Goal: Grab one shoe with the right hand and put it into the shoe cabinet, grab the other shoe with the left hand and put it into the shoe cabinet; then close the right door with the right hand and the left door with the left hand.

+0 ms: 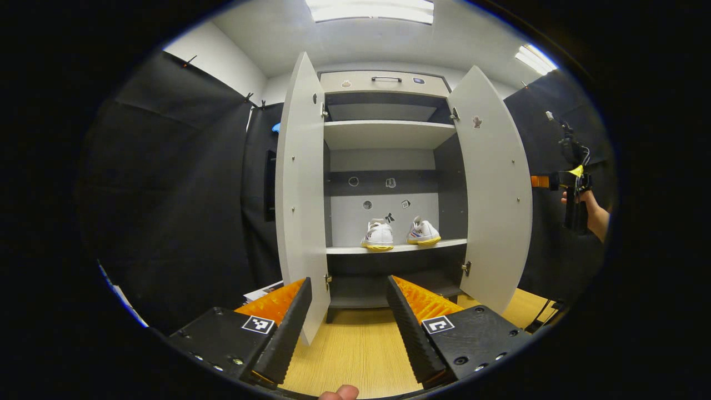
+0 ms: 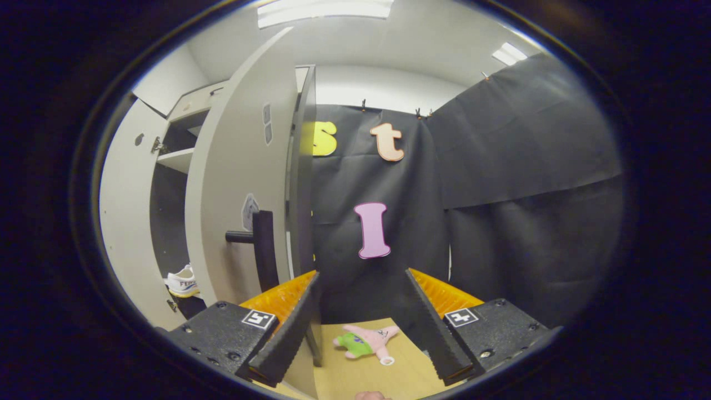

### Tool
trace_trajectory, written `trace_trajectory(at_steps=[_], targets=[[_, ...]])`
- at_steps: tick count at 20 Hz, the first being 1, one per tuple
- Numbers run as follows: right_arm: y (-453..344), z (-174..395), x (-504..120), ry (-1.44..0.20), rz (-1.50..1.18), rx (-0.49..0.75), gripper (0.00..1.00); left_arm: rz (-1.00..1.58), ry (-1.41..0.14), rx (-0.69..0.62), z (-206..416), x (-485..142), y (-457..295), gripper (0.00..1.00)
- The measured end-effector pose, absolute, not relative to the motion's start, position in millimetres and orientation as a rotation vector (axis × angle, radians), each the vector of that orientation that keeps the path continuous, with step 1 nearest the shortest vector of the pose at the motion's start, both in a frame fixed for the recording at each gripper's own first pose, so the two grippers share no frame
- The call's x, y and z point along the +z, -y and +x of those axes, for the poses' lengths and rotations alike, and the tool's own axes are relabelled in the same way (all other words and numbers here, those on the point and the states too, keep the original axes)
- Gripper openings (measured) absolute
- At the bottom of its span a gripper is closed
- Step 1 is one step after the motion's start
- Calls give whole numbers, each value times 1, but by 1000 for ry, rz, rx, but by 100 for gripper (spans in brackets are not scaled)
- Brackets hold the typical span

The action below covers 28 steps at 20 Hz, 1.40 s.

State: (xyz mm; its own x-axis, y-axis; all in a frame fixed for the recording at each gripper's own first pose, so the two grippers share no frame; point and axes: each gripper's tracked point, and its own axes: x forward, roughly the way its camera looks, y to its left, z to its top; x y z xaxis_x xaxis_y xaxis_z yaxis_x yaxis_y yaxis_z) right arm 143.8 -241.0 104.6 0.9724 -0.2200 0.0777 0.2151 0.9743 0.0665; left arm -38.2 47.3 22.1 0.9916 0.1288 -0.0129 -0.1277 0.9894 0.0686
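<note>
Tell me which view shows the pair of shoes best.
The left gripper view: both shoes stand side by side on the cabinet shelf, seen straight on. The right gripper view catches just one shoe past the right door's edge.

Cabinet [image 1: 383, 133] with both doors open; 2 shoes [image 1: 378, 235] on a shelf; left gripper [image 1: 347, 322] spread, empty.

A pale shelf [image 1: 444, 243] in the shoe cabinet [image 1: 383, 83] carries two white shoes with yellow soles, the left shoe [image 1: 378, 235] just beside the right shoe [image 1: 422, 232], heels facing out. On the wooden floor [image 2: 400, 372] lies a pink-and-green starfish plush toy [image 2: 367, 341].
</note>
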Motion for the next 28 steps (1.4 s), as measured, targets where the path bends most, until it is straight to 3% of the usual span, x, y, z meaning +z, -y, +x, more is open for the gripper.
trace_trajectory(at_steps=[17,18,19,25,27,28], targets=[[116,159,111,103,54,-15,96,97,-18,121,-38,23,-48,81],[113,162,111,97,57,-14,92,97,-20,120,-39,22,-48,81],[109,163,109,86,63,-9,96,97,-20,117,-39,22,-48,81],[104,109,101,106,95,-36,97,65,-22,154,-38,29,-70,83],[98,82,91,97,80,-20,92,64,-21,202,-39,37,-97,85],[93,71,86,92,79,-8,96,70,-15,234,-38,42,-114,85]])
